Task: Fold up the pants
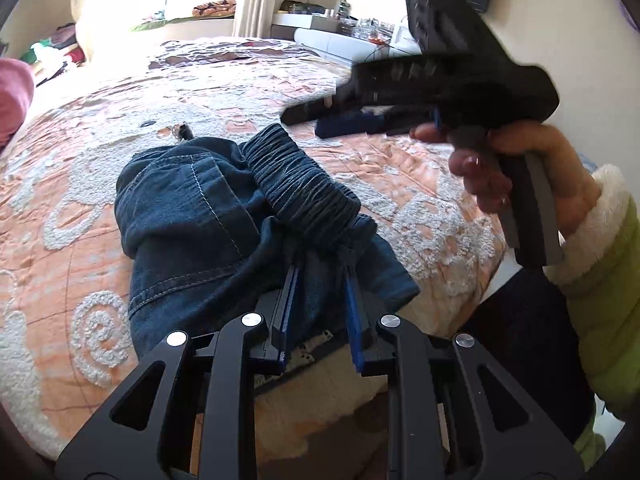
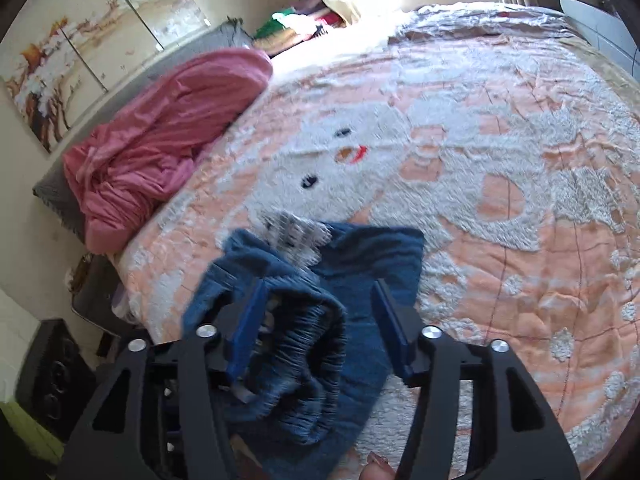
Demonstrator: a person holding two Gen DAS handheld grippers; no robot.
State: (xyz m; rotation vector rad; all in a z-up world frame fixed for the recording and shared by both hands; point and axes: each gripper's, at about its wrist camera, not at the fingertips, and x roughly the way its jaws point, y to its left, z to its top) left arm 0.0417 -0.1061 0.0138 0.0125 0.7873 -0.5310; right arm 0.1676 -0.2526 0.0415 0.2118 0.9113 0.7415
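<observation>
Pinching the pants (image 1: 208, 216) near the bed's (image 1: 420, 184) front edge with your left gripper (image 1: 320, 280), your right gripper (image 2: 320, 308) was spread, so they could slump off.

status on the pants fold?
Left tongs shut on jeans. Right tongs open, waistband between the pads. Jeans bunched on bed. Nothing blocking.

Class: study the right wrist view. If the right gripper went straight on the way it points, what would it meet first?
Most likely the bunched dark blue denim pants, whose ribbed elastic waistband sits between the open right gripper fingers. Depth is unclear.
</observation>
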